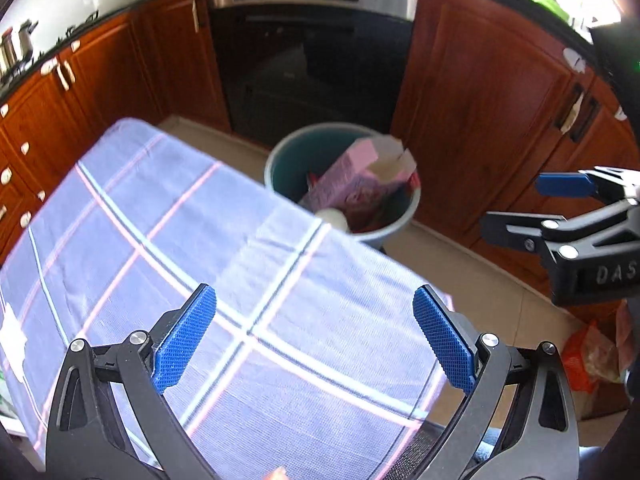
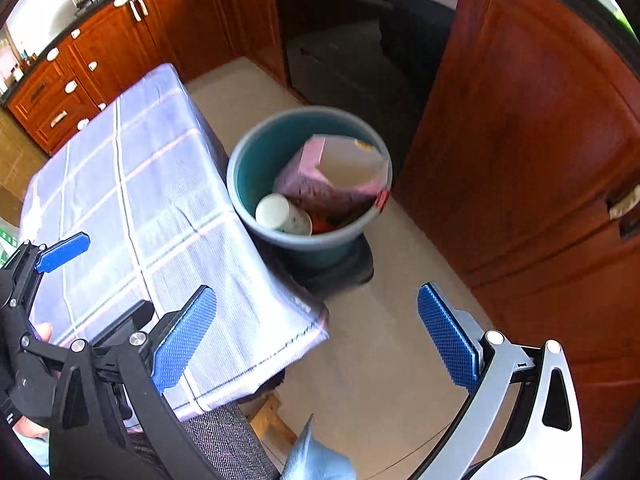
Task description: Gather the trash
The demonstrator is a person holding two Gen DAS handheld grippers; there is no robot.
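Note:
A teal bin (image 1: 280,160) (image 2: 256,160) stands on the floor past the table's far edge. It holds a pink carton (image 1: 352,176) (image 2: 320,172), a white cup (image 1: 334,216) (image 2: 280,212) and red scraps. My left gripper (image 1: 314,340) is open and empty above the checked tablecloth (image 1: 160,248); it also shows in the right wrist view (image 2: 64,256). My right gripper (image 2: 316,340) is open and empty over the table's corner and the floor, short of the bin; it also shows in the left wrist view (image 1: 528,208).
Red-brown cabinets (image 1: 480,100) and a dark oven (image 1: 312,64) stand behind the bin. The table (image 2: 132,200) carries a blue checked cloth. A white scrap (image 1: 14,344) lies at the table's left edge. An orange bag (image 1: 588,360) lies on the floor at right.

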